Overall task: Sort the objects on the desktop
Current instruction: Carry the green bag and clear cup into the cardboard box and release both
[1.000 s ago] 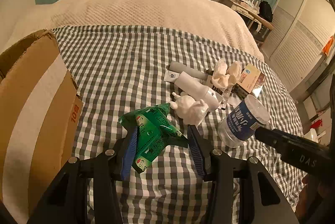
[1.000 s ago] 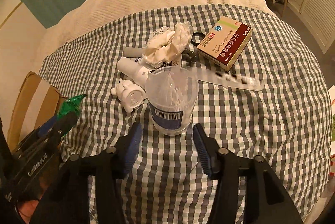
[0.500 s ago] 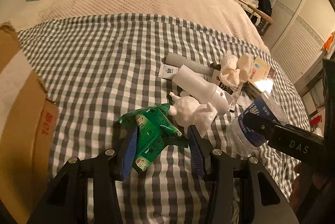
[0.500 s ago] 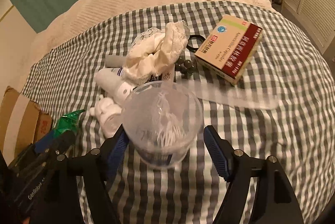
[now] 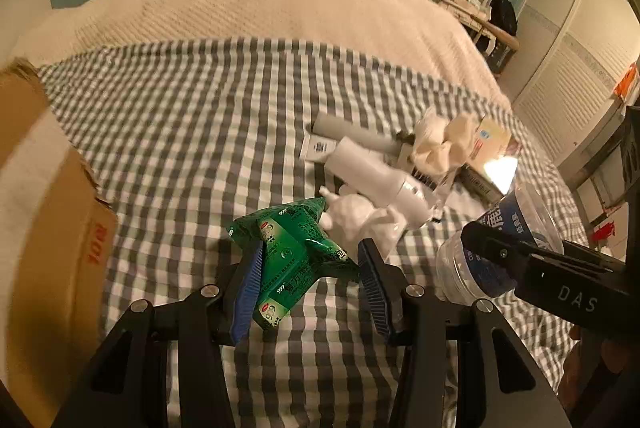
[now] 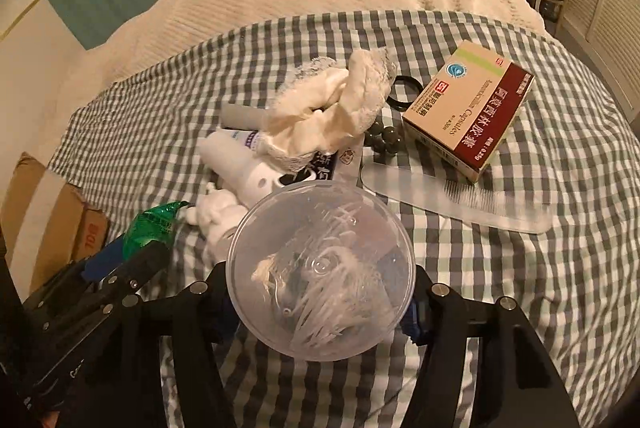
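My left gripper (image 5: 310, 286) is shut on a green foil packet (image 5: 294, 254) and holds it above the checked cloth. My right gripper (image 6: 320, 294) is shut on a clear plastic jar of cotton swabs (image 6: 320, 268), lifted and tilted so its round bottom faces the camera. In the left wrist view the jar (image 5: 492, 252) hangs at the right. A white rabbit figure (image 5: 360, 218), a white tube (image 5: 376, 178), a cream cloth (image 6: 332, 116), a medicine box (image 6: 468, 108) and a clear comb (image 6: 452, 200) lie on the cloth.
A cardboard box (image 5: 44, 228) stands at the left edge of the bed. A black hair tie (image 6: 404, 92) and dark beads (image 6: 384, 140) lie by the medicine box. A cream blanket (image 5: 260, 12) covers the far part of the bed.
My right gripper closed on the jar and lifted and tilted it toward the camera. My left gripper kept the green packet and shifted slightly right, away from the cardboard box.
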Demonstrator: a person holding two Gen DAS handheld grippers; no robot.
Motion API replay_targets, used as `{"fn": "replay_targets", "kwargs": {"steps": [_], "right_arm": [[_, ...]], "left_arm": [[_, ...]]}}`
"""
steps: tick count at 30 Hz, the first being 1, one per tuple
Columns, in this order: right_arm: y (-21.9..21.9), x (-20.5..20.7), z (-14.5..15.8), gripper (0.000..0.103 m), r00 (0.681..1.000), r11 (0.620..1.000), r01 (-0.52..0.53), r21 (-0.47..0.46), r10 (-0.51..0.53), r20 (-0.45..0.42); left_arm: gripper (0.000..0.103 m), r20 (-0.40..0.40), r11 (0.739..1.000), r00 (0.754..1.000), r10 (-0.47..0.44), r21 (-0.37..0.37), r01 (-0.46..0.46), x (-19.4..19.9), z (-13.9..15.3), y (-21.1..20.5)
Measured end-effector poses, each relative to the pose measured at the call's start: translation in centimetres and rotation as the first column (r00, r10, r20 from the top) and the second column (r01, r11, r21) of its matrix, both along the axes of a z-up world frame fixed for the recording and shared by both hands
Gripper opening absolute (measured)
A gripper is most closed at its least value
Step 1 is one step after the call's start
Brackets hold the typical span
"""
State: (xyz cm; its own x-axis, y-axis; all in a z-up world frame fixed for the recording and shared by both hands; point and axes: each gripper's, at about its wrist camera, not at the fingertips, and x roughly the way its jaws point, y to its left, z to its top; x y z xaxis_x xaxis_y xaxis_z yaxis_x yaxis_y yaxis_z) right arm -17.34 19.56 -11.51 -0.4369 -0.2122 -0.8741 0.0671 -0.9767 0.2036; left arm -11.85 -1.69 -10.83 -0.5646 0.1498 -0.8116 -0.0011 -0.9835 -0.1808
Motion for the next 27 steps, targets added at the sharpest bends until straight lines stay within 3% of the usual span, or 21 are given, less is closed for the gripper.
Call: {"fn": "replay_targets", "kwargs": {"steps": [10, 17, 27], "right_arm": [[-0.8, 4.6, 7.4, 0.06, 0.995, 1.0, -0.014, -0.024, 0.012, -0.095], [-4.7, 8.4, 14.1, 0.06, 0.98, 0.996, -0.067, -0.05, 0.056, -0.192], [-12.8, 12.8, 21.9, 0.06, 0.94, 0.983, -0.17, -0.07, 0.14, -0.311]], "left_arm": [[0.049, -0.131, 0.999, 0.991, 0.013, 0.05, -0.007, 4.3, 7.4, -1.6], [0.049, -0.231, 0.997, 0.972, 0.035, 0.079, -0.018, 8.5, 13.6, -4.6], [0.049, -0.314, 0.987, 0.938, 0.145, 0.118, -0.113, 13.4, 20.0, -14.1]]}}
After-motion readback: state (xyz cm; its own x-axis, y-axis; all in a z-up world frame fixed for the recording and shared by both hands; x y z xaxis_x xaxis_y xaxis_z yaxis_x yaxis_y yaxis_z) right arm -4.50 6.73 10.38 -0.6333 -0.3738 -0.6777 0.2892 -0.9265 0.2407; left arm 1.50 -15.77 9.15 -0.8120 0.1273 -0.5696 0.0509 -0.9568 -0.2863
